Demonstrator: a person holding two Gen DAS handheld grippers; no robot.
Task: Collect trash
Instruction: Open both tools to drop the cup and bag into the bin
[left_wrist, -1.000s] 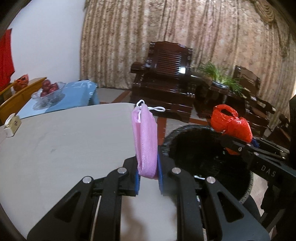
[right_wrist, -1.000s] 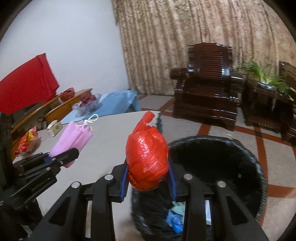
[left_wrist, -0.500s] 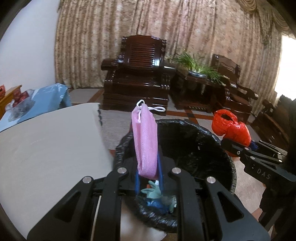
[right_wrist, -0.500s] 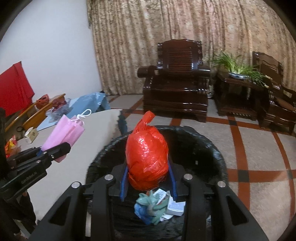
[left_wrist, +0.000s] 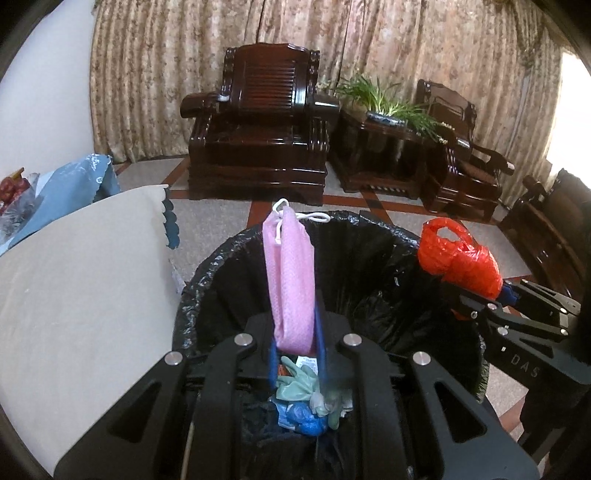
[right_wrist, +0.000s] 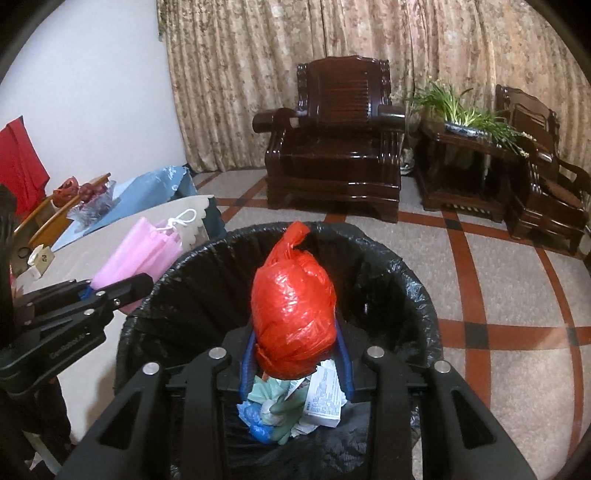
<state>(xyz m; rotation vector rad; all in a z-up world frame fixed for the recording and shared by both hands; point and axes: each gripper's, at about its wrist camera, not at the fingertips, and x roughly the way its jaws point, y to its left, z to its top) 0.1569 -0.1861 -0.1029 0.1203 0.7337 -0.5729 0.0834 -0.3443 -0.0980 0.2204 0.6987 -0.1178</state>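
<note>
While both grippers hang over the open bin (left_wrist: 373, 240), each one has its fingers clamped on a piece of trash. The left gripper (left_wrist: 295, 343) grasps a pink mesh bag (left_wrist: 291, 280) by its lower end, so the bag stands upright between the blue pads, its white drawstring (left_wrist: 314, 217) looped at the top. In the right wrist view the same pink bag (right_wrist: 136, 258) shows at the left, above the near-left rim of the bin (right_wrist: 413, 291), with the left gripper (right_wrist: 122, 291) pinching it.

The right gripper (right_wrist: 295, 354) is closed around a red plastic bag (right_wrist: 293, 314), knotted at the top, held directly above the bin's opening. From the left wrist view the red bag (left_wrist: 461, 258) sits at the right side of the bin, the right gripper (left_wrist: 476, 295) gripping it from behind.

The bin is lined with a black bag and stands on the tiled floor, just beside a beige table (left_wrist: 81, 280). At its bottom lie a pale green glove (right_wrist: 273, 402), a blue crumpled piece (right_wrist: 258, 424) and a small white box (right_wrist: 325, 398).

Behind the bin stand a dark wooden armchair (right_wrist: 336, 155), a side table with a green plant (right_wrist: 465, 110), and patterned curtains (right_wrist: 277, 55)
</note>
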